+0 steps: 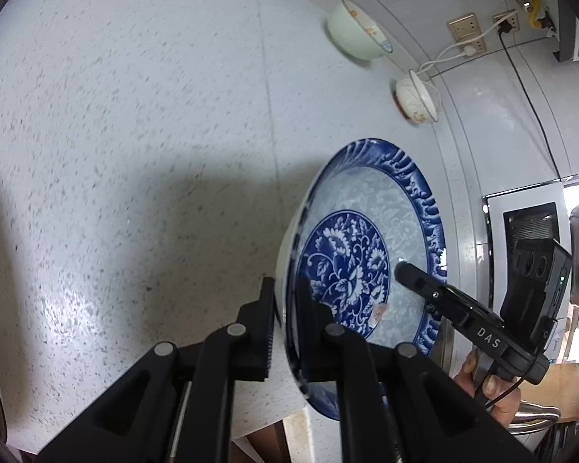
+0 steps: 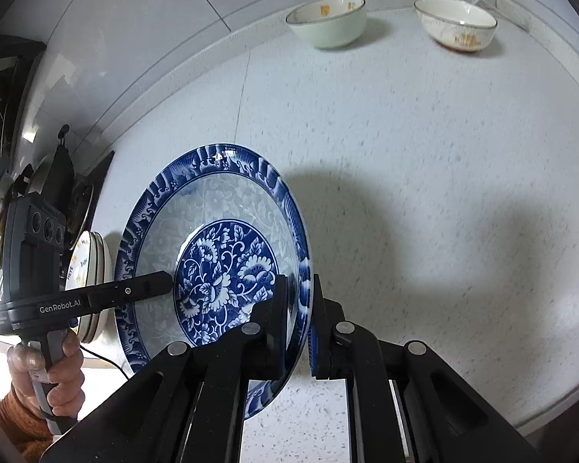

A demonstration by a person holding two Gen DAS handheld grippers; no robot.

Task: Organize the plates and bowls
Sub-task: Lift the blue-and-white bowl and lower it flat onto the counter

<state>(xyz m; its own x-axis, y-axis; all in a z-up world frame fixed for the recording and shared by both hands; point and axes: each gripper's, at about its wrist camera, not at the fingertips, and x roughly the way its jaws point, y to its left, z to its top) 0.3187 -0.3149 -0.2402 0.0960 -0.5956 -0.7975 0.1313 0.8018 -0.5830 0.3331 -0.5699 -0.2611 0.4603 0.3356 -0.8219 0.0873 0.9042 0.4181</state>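
Note:
A blue-and-white floral plate (image 1: 366, 239) hangs tilted above the speckled white counter (image 1: 135, 154), held from both sides. My left gripper (image 1: 287, 303) is shut on its left rim. My right gripper (image 2: 301, 305) is shut on the opposite rim of the same plate (image 2: 212, 231). One of the right gripper's fingers (image 1: 424, 283) lies across the plate's face in the left wrist view. One of the left gripper's fingers (image 2: 146, 285) shows likewise in the right wrist view. Near the back wall stand a pale green bowl (image 2: 328, 23) and a white bowl (image 2: 457, 25), both upright.
A small stack of white plates (image 2: 90, 281) sits behind the held plate beside a stove with a pot (image 2: 4, 200). Wall sockets (image 1: 467, 27) with cables hang above the white bowl (image 1: 417, 98) and green bowl (image 1: 357, 34). The counter's front edge (image 1: 274, 416) is close below.

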